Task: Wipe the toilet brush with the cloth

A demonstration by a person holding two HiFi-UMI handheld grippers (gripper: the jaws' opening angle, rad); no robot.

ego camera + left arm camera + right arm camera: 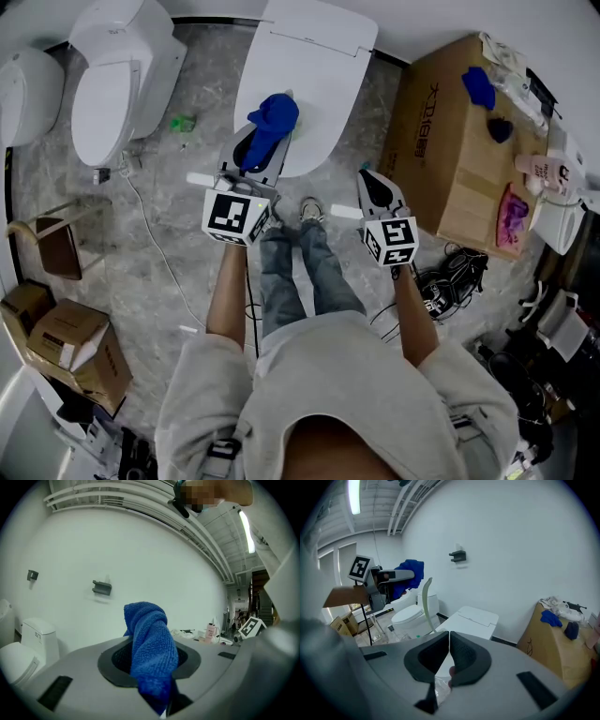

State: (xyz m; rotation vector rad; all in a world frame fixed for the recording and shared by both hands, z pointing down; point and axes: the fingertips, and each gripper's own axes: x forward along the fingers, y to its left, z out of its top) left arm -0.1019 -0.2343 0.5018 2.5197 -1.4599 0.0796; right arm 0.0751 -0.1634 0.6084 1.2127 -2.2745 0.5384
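Blue towelling is what the left gripper pinches. The cloth bunches up between its jaws and covers most of both pads in the left gripper view, so little of them shows. In the head view the cloth's free end stands out past the tips, just left of the centre top of the frame, over the closed lid of a white toilet.

The right gripper, right of centre in that view, has its jaws pressed together, with only a hairline seam between the pads. A pale, thin curved strip rises just behind the pad at the frame's left, its lower end cut off by that pad. Whether it is the toilet brush I cannot tell, and no view shows a brush head.

Farther off, a second toilet sits at upper left and a cardboard box at upper right — the clutter on its top is too small to name.
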